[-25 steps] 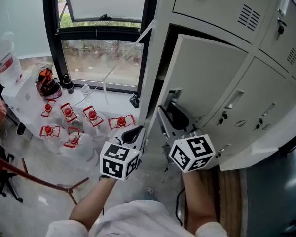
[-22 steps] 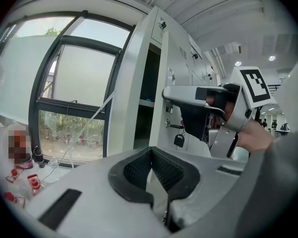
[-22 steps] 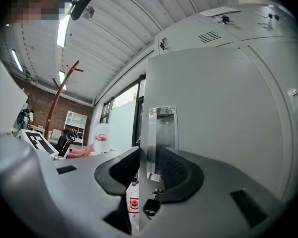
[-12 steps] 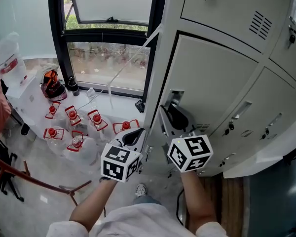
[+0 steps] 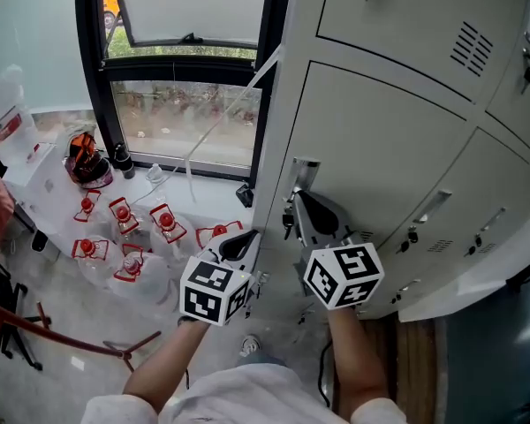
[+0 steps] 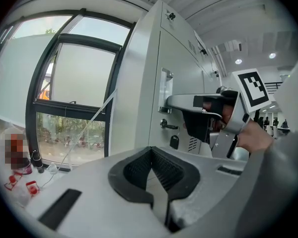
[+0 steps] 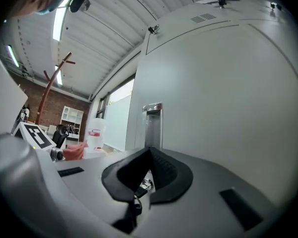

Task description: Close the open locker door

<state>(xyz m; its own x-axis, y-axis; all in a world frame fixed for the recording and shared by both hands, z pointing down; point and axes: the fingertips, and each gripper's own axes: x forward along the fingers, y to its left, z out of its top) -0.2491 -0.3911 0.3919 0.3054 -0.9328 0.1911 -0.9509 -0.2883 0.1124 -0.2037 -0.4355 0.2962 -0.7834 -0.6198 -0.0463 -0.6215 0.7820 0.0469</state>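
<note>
The grey locker door (image 5: 380, 140) lies about flush with the cabinet front, and no dark gap shows along its edge. My right gripper (image 5: 302, 203) points level at it, tips just below the recessed handle (image 5: 302, 173) (image 7: 152, 123). Its jaws have just been closing and are shut with nothing between them. A lock with a key and black fob (image 6: 174, 142) hangs under that gripper. My left gripper (image 5: 246, 237) is shut and empty, held off the cabinet's left side. In the left gripper view the right gripper (image 6: 170, 100) shows side-on against the door.
Several water bottles with red handles (image 5: 124, 228) stand on the floor under the black-framed window (image 5: 185, 104). A big water jug (image 5: 4, 113) sits at far left. A red coat-stand leg (image 5: 35, 325) crosses the lower left. More locker doors (image 5: 450, 219) lie to the right.
The locker door has swung from ajar to about flush, and the dark gap along its edge is gone. The right gripper followed the door in. The left gripper kept its place beside it.
</note>
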